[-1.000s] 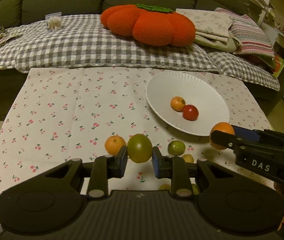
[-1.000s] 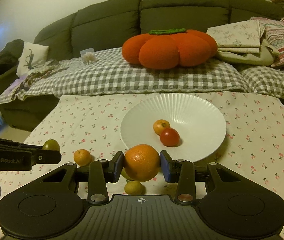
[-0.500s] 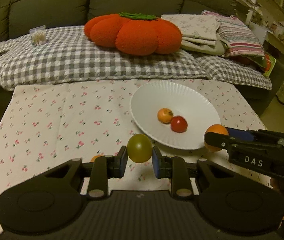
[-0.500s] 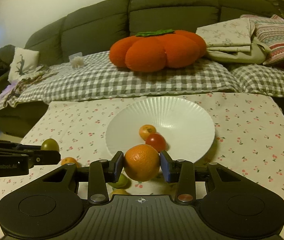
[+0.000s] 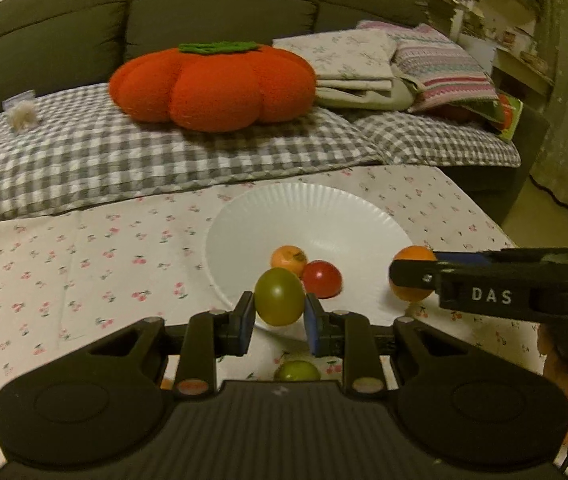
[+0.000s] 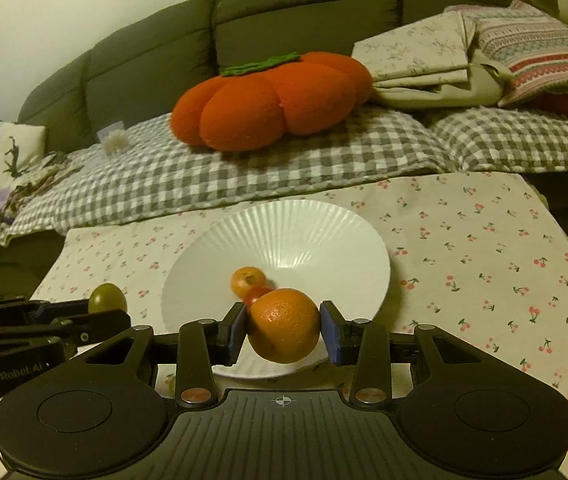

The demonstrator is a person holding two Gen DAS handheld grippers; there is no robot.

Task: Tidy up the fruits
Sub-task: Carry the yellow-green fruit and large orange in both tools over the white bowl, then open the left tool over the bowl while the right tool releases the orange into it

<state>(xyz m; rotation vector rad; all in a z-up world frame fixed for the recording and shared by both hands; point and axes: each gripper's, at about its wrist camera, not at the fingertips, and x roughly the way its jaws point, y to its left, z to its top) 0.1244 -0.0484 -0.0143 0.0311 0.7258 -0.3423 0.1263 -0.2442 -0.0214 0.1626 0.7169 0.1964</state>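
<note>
My left gripper (image 5: 279, 312) is shut on a green tomato (image 5: 279, 296) and holds it above the near rim of the white ribbed plate (image 5: 323, 212). My right gripper (image 6: 284, 330) is shut on an orange (image 6: 285, 325) above the plate's (image 6: 303, 232) near edge. The plate holds a small orange fruit (image 5: 288, 258) and a red tomato (image 5: 322, 278). The right gripper with the orange (image 5: 413, 278) shows at the right of the left wrist view. The left gripper's green tomato (image 6: 107, 298) shows at the left of the right wrist view.
A green fruit (image 5: 296, 371) lies on the cherry-print tablecloth (image 5: 84, 264) below my left gripper. Behind the table is a sofa with a checked blanket (image 5: 164, 152), a pumpkin-shaped orange cushion (image 5: 212, 84) and folded linens (image 5: 395, 68).
Both grippers have moved forward toward the plate with their fruits still held. The loose fruits on the cloth have dropped below or out of view.
</note>
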